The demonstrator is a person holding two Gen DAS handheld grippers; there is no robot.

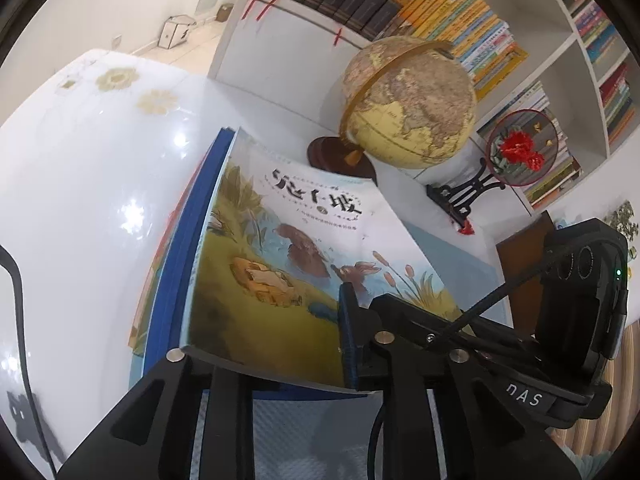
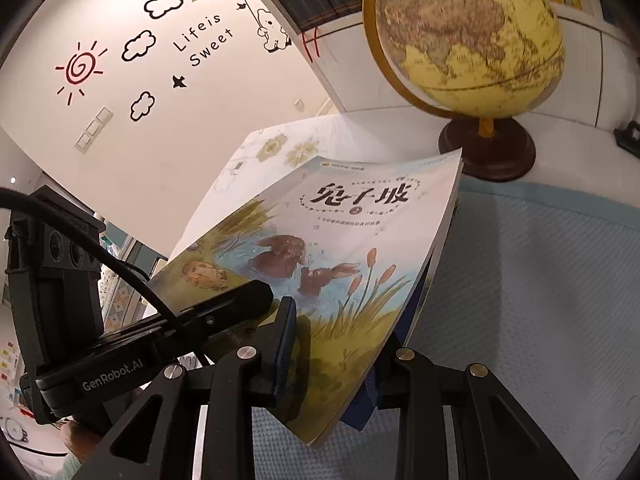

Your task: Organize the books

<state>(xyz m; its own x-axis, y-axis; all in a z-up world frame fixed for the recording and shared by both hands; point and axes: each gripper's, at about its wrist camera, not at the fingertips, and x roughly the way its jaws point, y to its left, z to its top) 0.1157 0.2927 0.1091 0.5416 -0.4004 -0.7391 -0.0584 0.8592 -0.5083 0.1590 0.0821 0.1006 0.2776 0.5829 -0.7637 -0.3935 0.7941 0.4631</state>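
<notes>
Both the left gripper point(image 1: 264, 344) and right gripper point(image 2: 340, 344) are clamping the rabbit picture-book stack point(image 2: 320, 248) nearly shut, carrying it level together above the blue mat point(image 2: 520, 280)

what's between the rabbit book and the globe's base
Nothing: in the right wrist view, only bare white tabletop separates the rabbit book from the globe's base.

Stack of books point(image 1: 256, 248) sits tilted over the counter point(image 1: 92, 168), picture book point(image 2: 320, 248) on top. Globe point(image 1: 412, 104) stands just behind the stack; fan stand point(image 1: 516, 148) right of the globe. Bookshelf point(image 1: 576, 40) behind both. Mat point(image 2: 520, 280) lies under and right of the stack.
</notes>
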